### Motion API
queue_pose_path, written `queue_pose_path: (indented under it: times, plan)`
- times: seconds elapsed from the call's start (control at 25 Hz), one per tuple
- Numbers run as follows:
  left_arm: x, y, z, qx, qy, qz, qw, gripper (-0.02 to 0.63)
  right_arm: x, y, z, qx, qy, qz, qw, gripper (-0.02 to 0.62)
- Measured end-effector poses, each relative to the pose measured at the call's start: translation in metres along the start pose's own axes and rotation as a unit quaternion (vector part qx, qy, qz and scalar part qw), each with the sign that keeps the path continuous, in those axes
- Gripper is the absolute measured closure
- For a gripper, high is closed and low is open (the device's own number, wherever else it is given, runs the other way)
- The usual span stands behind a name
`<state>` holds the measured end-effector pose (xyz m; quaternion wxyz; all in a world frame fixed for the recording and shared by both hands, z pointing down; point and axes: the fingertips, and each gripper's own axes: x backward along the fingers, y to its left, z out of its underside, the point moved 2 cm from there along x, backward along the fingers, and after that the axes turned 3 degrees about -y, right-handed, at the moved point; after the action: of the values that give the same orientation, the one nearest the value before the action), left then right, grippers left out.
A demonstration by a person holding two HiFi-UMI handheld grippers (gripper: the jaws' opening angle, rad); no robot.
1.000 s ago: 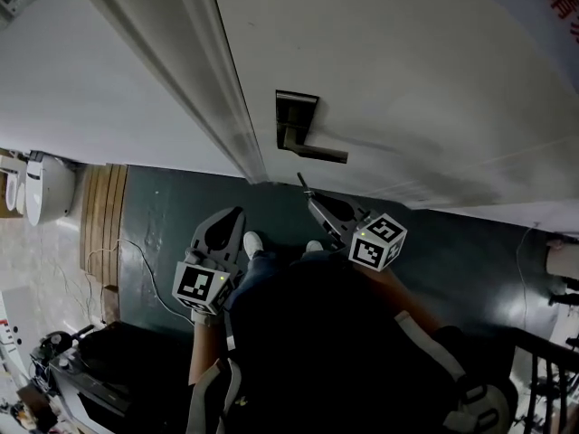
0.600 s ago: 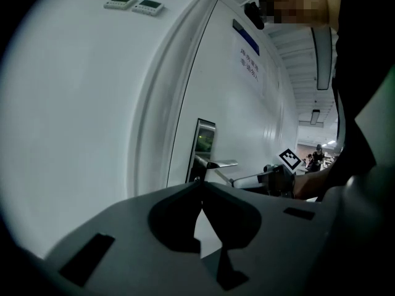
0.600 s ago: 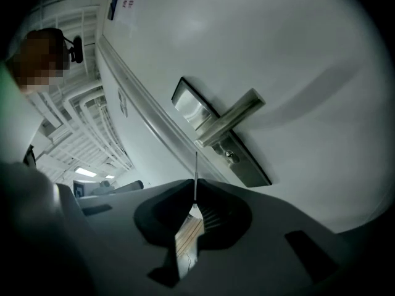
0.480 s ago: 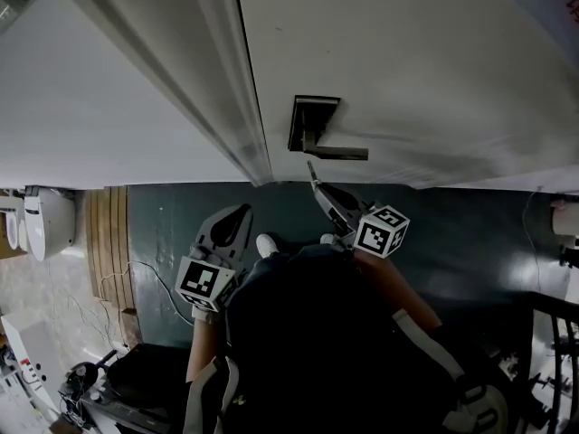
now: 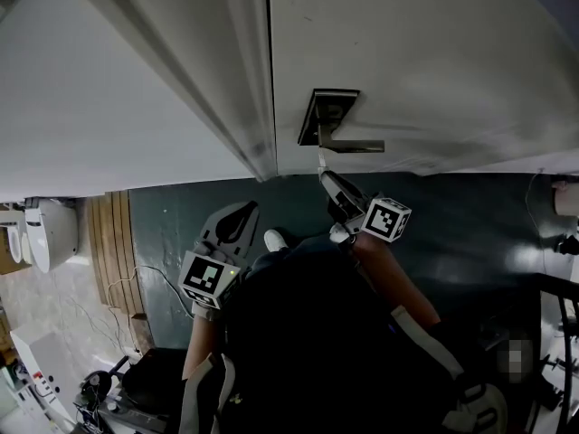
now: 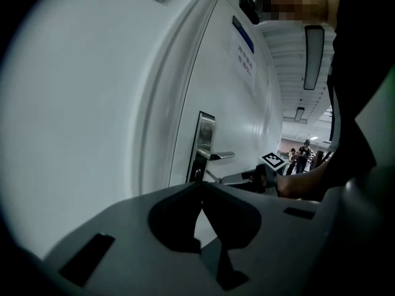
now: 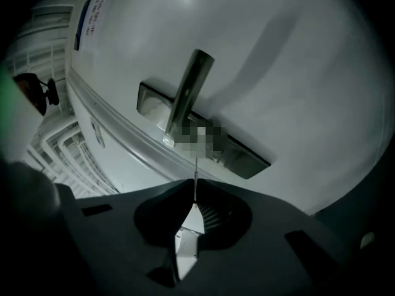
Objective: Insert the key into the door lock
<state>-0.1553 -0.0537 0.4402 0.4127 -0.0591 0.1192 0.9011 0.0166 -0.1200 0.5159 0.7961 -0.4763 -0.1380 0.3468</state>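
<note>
Right tongs are clamped on the key, its bow pinched flat between the jaws. The thin blade pokes out toward the lock plate, just under the lever handle; whether the tip touches, I can't say. It looks small, light, stiff and slick, so that hold on the flat bow should stop it twisting. Left tongs are pinched together on nothing, low beside the door.

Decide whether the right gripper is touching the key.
Touching. The right gripper view shows the right gripper with jaws closed on the key, whose thin blade sticks out toward the lock plate.
</note>
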Motion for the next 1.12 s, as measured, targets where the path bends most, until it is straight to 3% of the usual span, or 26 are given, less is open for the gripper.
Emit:
queue_pose_path:
  times: [0.52, 1.12]
  plan:
    - [0.003, 0.012, 0.009, -0.009, 0.023, 0.015, 0.9996, 0.598, -0.017, -0.02, 0.0, -0.108, -0.045, -0.001, 0.993, 0.561]
    - [0.008, 0.023, 0.013, -0.007, 0.025, 0.003, 0.9997, 0.598, -0.029, -0.022, -0.002, -0.174, -0.06, -0.016, 0.983, 0.561]
